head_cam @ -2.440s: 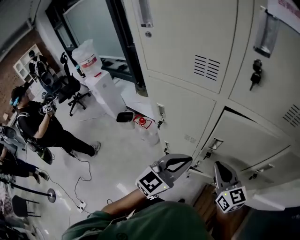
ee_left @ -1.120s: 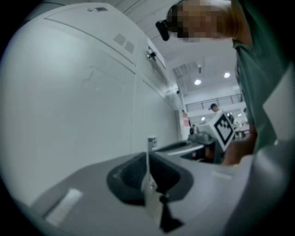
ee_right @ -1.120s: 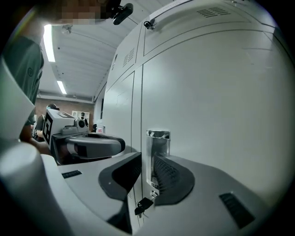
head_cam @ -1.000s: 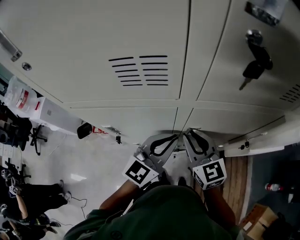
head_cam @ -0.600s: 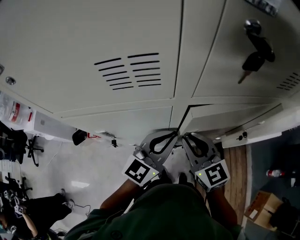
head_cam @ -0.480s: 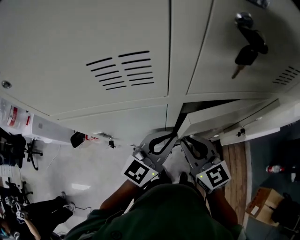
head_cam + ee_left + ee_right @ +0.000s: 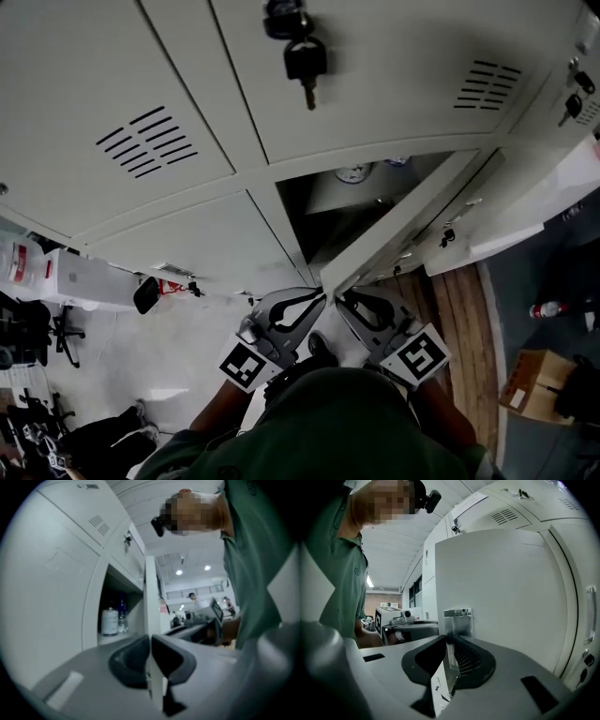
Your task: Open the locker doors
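Observation:
The pale grey locker door (image 7: 412,220) stands swung out from its compartment (image 7: 337,211), and both grippers hold its free edge just below me. My left gripper (image 7: 317,296) is shut on the thin door edge (image 7: 151,597), which runs down between its jaws (image 7: 150,641). My right gripper (image 7: 339,298) has just been closing its jaws, and the door's metal handle (image 7: 458,620) is pinched between them (image 7: 449,641). The door's outer face (image 7: 501,597) fills the right gripper view. A can and a bottle (image 7: 109,622) stand inside the locker.
Keys (image 7: 302,52) hang from the lock of the locker above. Another door (image 7: 525,216) stands open to the right. A cardboard box (image 7: 534,380) and a bottle (image 7: 542,309) lie on the floor at right, a white water dispenser (image 7: 75,277) at left.
The door has swung from barely ajar to wide open, showing the compartment's inside. Both grippers came back toward me with its edge, and the view shifted to the right.

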Demonstrator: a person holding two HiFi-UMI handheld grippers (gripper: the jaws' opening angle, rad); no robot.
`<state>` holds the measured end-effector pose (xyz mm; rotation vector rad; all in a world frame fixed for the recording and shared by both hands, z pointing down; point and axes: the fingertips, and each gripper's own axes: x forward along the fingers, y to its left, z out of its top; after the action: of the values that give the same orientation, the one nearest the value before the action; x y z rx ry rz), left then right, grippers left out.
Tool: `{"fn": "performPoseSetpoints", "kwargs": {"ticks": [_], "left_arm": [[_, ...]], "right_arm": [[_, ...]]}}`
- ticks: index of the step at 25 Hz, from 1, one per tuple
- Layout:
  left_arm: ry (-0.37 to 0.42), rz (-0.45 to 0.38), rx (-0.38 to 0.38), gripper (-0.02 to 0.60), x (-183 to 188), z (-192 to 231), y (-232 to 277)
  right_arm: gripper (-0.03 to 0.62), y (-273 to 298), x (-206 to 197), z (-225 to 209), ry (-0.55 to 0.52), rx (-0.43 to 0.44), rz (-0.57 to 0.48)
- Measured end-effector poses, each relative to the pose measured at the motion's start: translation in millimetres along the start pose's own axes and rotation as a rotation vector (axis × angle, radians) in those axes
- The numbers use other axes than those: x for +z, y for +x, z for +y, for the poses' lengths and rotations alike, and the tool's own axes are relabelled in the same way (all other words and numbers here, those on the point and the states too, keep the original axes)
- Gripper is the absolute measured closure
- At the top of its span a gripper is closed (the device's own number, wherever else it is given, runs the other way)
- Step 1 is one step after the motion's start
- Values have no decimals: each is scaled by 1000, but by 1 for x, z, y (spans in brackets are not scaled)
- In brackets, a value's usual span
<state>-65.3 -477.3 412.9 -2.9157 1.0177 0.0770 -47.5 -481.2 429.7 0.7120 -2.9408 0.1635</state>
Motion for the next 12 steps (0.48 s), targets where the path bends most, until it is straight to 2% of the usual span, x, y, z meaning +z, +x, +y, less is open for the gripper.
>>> {"fn": "performPoseSetpoints", "kwargs": {"ticks": [5,12], "left_arm": [[2,26,1,570,-1,-43,8],[6,56,-22,561,-2,-106,35]], "right_arm": [[540,-41,-5,7,8,24,-10],[540,-108,-14,4,32,-20,-21]]}}
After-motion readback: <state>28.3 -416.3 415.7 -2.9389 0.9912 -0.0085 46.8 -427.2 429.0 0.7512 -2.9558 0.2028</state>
